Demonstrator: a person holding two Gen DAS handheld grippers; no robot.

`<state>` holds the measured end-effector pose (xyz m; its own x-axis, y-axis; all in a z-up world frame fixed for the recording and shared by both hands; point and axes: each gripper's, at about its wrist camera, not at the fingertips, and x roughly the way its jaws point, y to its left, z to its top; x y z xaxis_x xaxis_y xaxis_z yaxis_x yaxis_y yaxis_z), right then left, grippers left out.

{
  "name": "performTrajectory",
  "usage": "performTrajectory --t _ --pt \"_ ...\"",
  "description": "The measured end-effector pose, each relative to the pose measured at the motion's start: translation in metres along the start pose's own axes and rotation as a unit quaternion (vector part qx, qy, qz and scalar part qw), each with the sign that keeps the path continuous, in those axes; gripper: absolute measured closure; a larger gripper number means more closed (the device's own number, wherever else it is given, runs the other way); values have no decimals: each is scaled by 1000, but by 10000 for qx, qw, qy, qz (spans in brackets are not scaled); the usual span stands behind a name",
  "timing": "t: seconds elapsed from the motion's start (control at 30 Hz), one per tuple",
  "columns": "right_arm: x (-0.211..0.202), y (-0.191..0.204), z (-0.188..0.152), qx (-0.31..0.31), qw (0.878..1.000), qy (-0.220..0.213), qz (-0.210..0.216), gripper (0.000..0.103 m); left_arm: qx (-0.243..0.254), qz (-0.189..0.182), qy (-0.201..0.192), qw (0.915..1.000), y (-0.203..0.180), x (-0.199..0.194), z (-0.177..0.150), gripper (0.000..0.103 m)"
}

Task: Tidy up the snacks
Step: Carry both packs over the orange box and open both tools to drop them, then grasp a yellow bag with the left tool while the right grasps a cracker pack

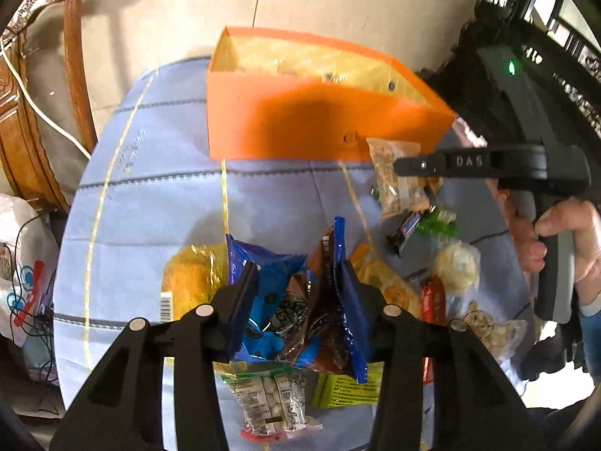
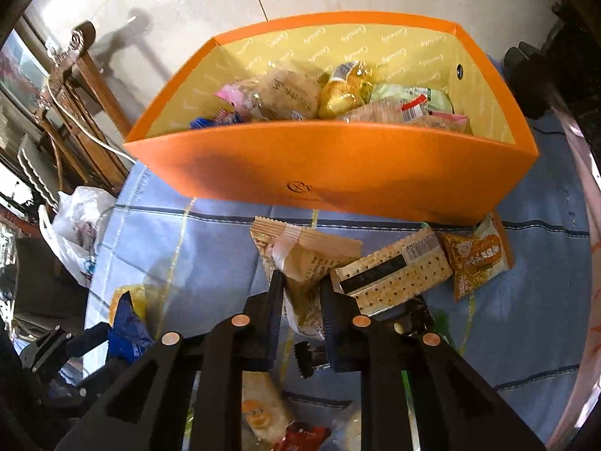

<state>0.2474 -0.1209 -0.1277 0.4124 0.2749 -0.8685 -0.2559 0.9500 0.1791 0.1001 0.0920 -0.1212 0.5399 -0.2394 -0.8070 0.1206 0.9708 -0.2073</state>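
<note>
My left gripper (image 1: pixel 296 282) is shut on a crumpled blue and brown snack packet (image 1: pixel 278 263), lifted above the blue tablecloth. The same packet (image 2: pixel 129 329) shows at the lower left of the right wrist view. My right gripper (image 2: pixel 301 292) is shut on a pale beige snack packet (image 2: pixel 300 251), held just in front of the orange box (image 2: pixel 338 165). In the left wrist view the right gripper (image 1: pixel 403 165) and its packet (image 1: pixel 394 184) hang by the near right corner of the orange box (image 1: pixel 300 124). Several wrapped snacks lie inside the box.
Loose snacks lie on the blue tablecloth (image 1: pixel 150 206): a yellow bag (image 1: pixel 191 278), a cracker pack (image 2: pixel 394 274), an orange noodle packet (image 2: pixel 477 259), a green-labelled pack (image 1: pixel 270 394). A wooden chair (image 1: pixel 45 112) and plastic bags (image 2: pixel 82 225) stand left of the table.
</note>
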Motion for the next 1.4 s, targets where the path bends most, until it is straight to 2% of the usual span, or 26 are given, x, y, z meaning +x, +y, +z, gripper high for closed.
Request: performTrajectory --t 0.33,0.53,0.63,0.73,0.87,0.93,1.07,1.1,1.13,1.17,1.2,1.23,1.33,1.4 --pt "-37 -8 2 159 9993 -335 105 84 108 -37 -426 9990 -3 -26 25 59" --pt "-73 -16 16 229 9970 -721 153 84 261 -149 -667 9973 -9 -36 53 59" --pt "-96 -20 36 237 9938 -1077 112 84 366 -121 -872 9954 -14 -39 83 59" --pt "-118 -29 64 364 9893 -1405 127 84 459 88 -1147 9923 -21 -37 132 59" --pt "-135 -40 105 470 9840 -1716 -121 84 422 431 -1458 9875 -32 -31 208 59" --pt "-137 -44 119 518 9830 -1752 -168 84 515 510 -1538 9854 -40 -28 232 60" --pt "-137 -53 138 633 9806 -1846 -168 84 686 480 -1558 9842 -53 -23 251 59" --pt "-134 -54 142 677 9801 -1861 -98 80 666 443 -1558 9845 -53 -22 253 58" --pt "-131 -54 147 568 9804 -1878 -200 45 616 427 -1554 9850 -53 -20 255 49" --pt "-129 -52 146 471 9801 -1876 -448 15 557 520 -1553 9849 -52 -18 257 8" --pt "-128 -50 146 460 9771 -1958 -694 4 474 707 -1615 9832 -50 -17 258 6" --pt "-129 -51 147 485 9725 -2110 -855 3 362 867 -1783 9795 -48 -19 258 4" --pt "-127 -56 147 550 9729 -2078 -847 3 263 713 -1656 9833 -43 -20 258 4" --pt "-128 -59 144 648 9728 -2069 -814 3 249 774 -1665 9827 -39 -21 255 4"
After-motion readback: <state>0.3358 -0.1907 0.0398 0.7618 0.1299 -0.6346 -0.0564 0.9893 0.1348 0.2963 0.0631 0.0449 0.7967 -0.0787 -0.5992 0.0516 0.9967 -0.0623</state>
